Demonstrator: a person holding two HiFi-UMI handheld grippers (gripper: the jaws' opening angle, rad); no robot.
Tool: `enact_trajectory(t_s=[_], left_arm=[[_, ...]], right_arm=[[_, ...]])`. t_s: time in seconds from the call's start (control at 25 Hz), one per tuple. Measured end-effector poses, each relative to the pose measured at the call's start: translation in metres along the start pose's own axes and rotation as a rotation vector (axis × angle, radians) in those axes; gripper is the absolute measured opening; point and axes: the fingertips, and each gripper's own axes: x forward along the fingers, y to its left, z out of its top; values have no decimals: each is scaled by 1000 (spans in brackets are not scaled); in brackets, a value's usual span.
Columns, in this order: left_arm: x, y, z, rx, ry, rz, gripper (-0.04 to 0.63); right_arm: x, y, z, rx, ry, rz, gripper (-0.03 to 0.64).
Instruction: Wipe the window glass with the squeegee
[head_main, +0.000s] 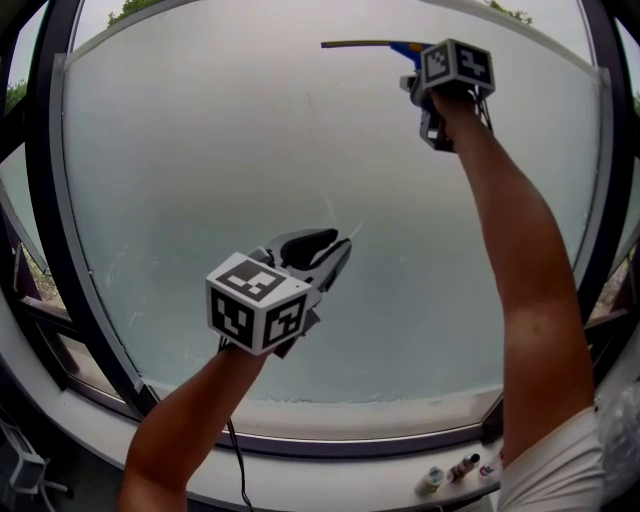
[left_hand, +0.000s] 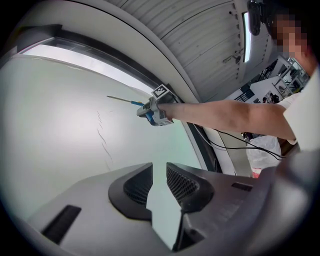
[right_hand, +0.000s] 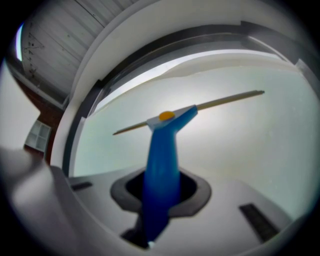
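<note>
The right gripper grips the squeegee high on the window glass; the left gripper's fingers sit open lower down.

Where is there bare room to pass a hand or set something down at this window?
Free: the window glass from the left frame to the squeegee, above the left gripper; the sill at its middle. Crowded: top right, where the right gripper holds the squeegee, and its right end, with small bottles.

White sill, perhaps small bottles
</note>
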Motion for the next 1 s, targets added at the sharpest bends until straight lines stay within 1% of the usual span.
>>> enact_trajectory(t_s=[0.32,0.44,0.56,1.0], left_arm=[[1,-7,-23,-34,10,-3,107],[4,-8,-30,-51,19,-12,107],[3,-11,-31,-65,23,-21,107],[2,-21,-46,-113,36,-54,107]], right_arm=[[-4,-5,-30,26,9,0,91],[-4,-8,-35,28,10,-8,91],[-6,-5,-37,32,12,-13,91],[-8,-8,-66,40,49,-25,91]])
